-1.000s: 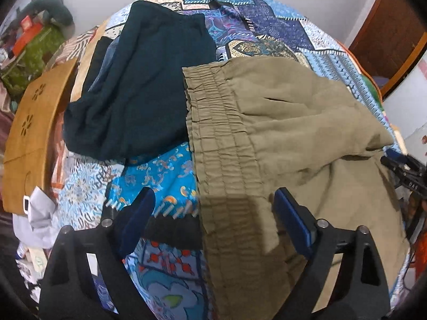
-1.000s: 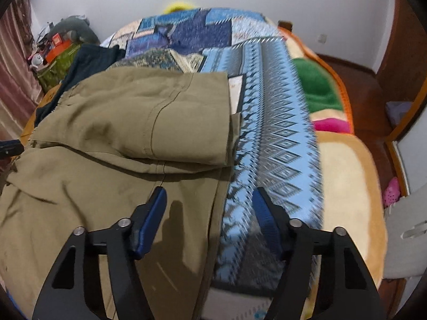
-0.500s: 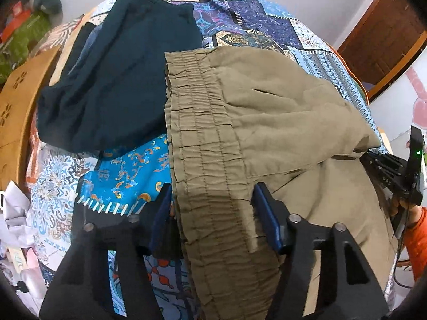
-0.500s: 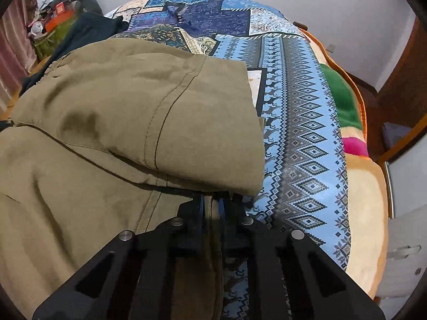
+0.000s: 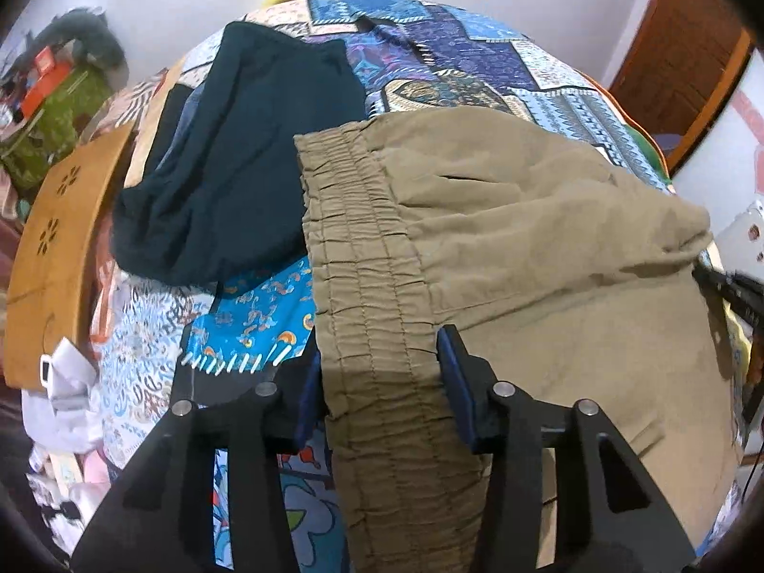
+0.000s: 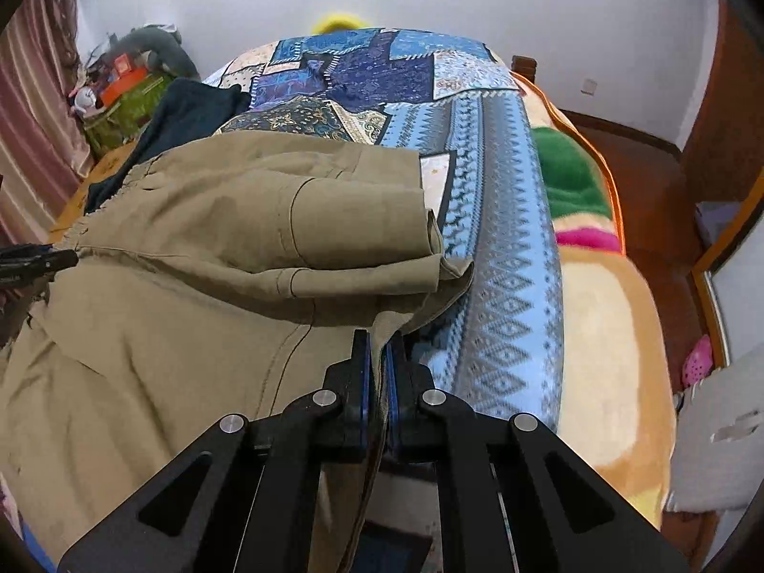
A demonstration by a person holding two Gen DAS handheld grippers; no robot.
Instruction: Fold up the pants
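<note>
Olive khaki pants (image 5: 501,248) lie partly folded on a patterned bedspread, with the elastic waistband (image 5: 363,286) running toward me. My left gripper (image 5: 379,382) straddles the waistband, its jaws half closed around the gathered fabric with a wide gap still between them. In the right wrist view the pants (image 6: 215,248) show a leg folded over the top. My right gripper (image 6: 377,363) is shut on the pants' edge near the hem, lifting it slightly. The right gripper's tip shows at the left wrist view's right edge (image 5: 726,281).
Dark teal pants (image 5: 248,157) lie left of the khaki pair. The patchwork bedspread (image 6: 501,238) covers the bed; a plush orange blanket (image 6: 601,344) hangs on its right side. A wooden headboard (image 5: 52,248) and clutter stand to the left.
My left gripper moved onto the waistband and narrowed its jaws around it. My right gripper closed on the pants' edge and now lifts it a little.
</note>
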